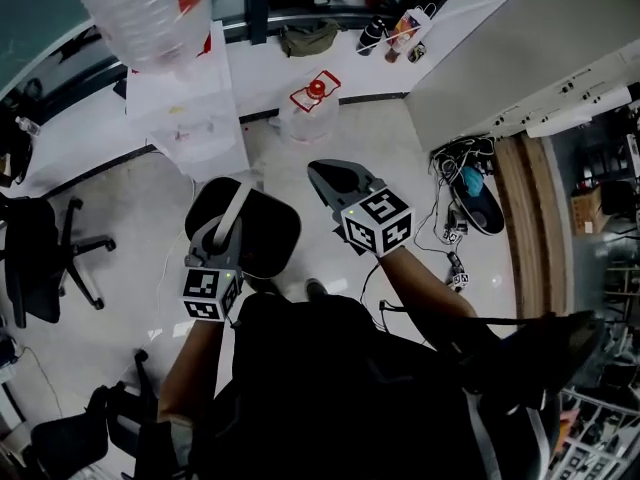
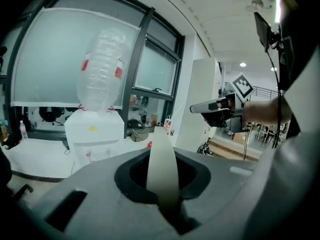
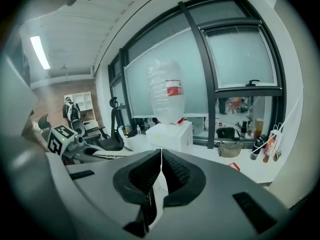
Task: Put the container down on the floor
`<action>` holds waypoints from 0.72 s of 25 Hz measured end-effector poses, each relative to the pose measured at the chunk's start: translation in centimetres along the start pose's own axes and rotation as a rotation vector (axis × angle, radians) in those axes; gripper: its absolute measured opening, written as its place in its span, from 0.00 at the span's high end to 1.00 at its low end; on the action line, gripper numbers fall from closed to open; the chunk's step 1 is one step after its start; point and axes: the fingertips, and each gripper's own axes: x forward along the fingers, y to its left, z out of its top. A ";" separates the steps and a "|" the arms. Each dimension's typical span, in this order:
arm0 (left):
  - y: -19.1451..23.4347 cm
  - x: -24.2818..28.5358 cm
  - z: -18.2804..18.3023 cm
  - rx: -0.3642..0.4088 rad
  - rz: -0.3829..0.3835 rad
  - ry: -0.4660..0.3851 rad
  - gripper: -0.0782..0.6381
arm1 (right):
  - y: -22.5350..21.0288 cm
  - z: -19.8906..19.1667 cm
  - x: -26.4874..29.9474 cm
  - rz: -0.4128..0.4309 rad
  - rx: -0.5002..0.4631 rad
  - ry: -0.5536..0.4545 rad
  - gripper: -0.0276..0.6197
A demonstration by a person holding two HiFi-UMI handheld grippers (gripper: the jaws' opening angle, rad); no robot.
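Entry: two grippers.

My left gripper [image 2: 162,176] has its jaws clamped on one pale flat handle strap [image 2: 161,149]. From the strap hangs one round black container [image 1: 265,238], carried above the pale glossy floor [image 1: 120,218].

My right gripper [image 3: 160,159] has its jaws together and holds nothing.

Step in hand, I judge: the lowering. Next, set the base flat on the floor, then part the left jaws.

Beyond: one white water dispenser [image 1: 190,118] and one clear inverted bottle [image 1: 140,8].

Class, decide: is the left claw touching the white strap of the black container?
Touching. The left gripper view shows the left claw closed on the white strap, which runs up between its jaws.
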 end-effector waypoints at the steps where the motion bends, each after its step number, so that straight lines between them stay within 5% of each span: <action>1: 0.4 0.6 -0.2 0.004 -0.014 0.002 0.83 | -0.1 0.2 0.6 -0.010 -0.009 0.002 0.94; 11: 3.4 5.3 -3.0 0.055 -0.107 0.059 0.84 | -0.2 -0.3 4.3 -0.053 -0.035 0.037 0.94; 18: 4.2 10.1 -6.8 0.085 -0.112 0.136 0.84 | -2.1 -3.9 7.0 0.017 -0.026 0.089 0.94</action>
